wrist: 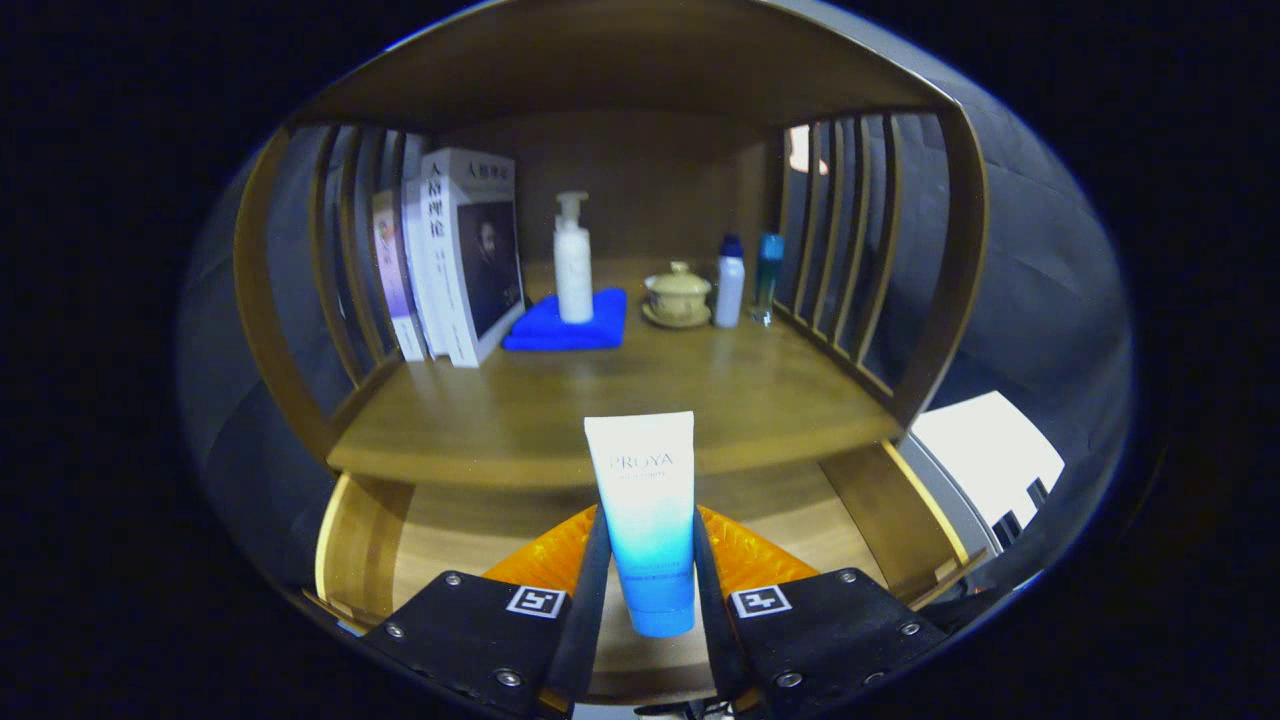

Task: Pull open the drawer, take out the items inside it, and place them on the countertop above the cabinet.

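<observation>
The jaws hide the tube's (645, 520) lower sides and most of the open drawer (440, 540).

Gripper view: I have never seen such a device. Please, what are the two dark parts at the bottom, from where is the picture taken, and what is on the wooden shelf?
The camera rides on a hand-held gripper and looks forward along its two fingers. Those fingers press a white-and-blue tube between them, above the open drawer. Beyond lies the countertop with books, a white pump bottle standing on a blue cloth, a lidded cup and two small bottles.
</observation>
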Demonstrator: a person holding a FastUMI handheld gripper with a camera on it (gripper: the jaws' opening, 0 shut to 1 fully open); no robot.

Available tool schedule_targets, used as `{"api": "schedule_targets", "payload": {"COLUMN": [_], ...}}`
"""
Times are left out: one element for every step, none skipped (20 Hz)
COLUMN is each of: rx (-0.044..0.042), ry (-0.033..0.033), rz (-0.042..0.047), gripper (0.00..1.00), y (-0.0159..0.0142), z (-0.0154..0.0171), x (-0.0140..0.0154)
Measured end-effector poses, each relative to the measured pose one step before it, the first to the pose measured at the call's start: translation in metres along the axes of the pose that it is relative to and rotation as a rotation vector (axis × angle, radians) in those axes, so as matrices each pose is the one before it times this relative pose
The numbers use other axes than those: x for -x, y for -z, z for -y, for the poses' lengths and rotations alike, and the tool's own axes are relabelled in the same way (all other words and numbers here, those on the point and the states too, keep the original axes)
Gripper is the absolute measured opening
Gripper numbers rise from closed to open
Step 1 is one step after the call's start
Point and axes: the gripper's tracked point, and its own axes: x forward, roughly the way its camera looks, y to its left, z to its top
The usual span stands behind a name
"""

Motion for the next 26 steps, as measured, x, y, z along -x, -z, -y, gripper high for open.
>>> {"api": "schedule_targets", "payload": {"rx": [0.01411, 0.01712, 0.01135, 0.00263, -0.00144, -0.00650, -0.00448, 0.00347, 0.00522, 0.00100, -0.00904, -0.01069, -0.00652, 0.00328, 0.00643, 0.01163, 0.01811, 0.01259, -0.00806, -0.02084, -0.02319, -0.01825, -0.01232, -0.00521, -0.00246, 0.00411], "ry": [-0.00818, -0.00703, -0.00206, -0.01054, -0.01253, -0.00905, -0.01631, -0.01172, -0.00429, -0.01435, -0.01813, -0.01423, 0.00279, -0.00629, -0.00440, -0.00671, 0.00058, 0.00704, -0.00352, -0.00415, -0.01027, -0.00680, -0.00875, -0.00253, 0.00299, 0.00221], "rz": [0.01947, 0.01000, 0.00227, 0.00286, 0.00533, 0.00375, 0.00908, 0.00182, -0.01231, -0.01322, -0.00698, -0.00771, -0.00905, -0.00206, -0.00105, 0.00826, 0.00743, 0.01519, 0.03271, 0.04379, 0.04205, 0.04157, 0.03740, 0.03371, 0.03195, 0.02556], "gripper": [0.46, 0.46, 0.46, 0.46, 0.46, 0.46, 0.46, 0.46, 0.46, 0.46, 0.46, 0.47, 0.47, 0.48, 0.48, 0.50, 0.50, 0.62, 0.73, 0.84, 0.96, 0.96, 0.96, 0.96, 0.96, 0.96], "y": [-0.01112, -0.00824, -0.00838, -0.00710, -0.00703, -0.00622, -0.00729, -0.00298, -0.00220, -0.00115, -0.00134, -0.00025, 0.00137, 0.00047, -0.00011, -0.00022, -0.00139, -0.00028, -0.00648, -0.00768, -0.00991, -0.00922, -0.00947, -0.00879, -0.00771, -0.00356], "z": [-0.00249, -0.00025, 0.00002, -0.00108, -0.00069, 0.00040, -0.00111, 0.00085, 0.00301, -0.00023, -0.00230, 0.00096, 0.00283, 0.00163, 0.00181, 0.00152, 0.00322, 0.00582, 0.00119, 0.00020, -0.00031, 0.00039, -0.00020, 0.00042, 0.00118, 0.00032], "x": [-0.00432, -0.00435, -0.00595, -0.00718, -0.00706, -0.00826, -0.00891, -0.00895, -0.01058, -0.00847, -0.00959, -0.00778, -0.00755, -0.00660, -0.00646, -0.00362, -0.00262, 0.00089, 0.00672, 0.00502, 0.00830, 0.01094, 0.01160, 0.01239, 0.01193, 0.01373]}}
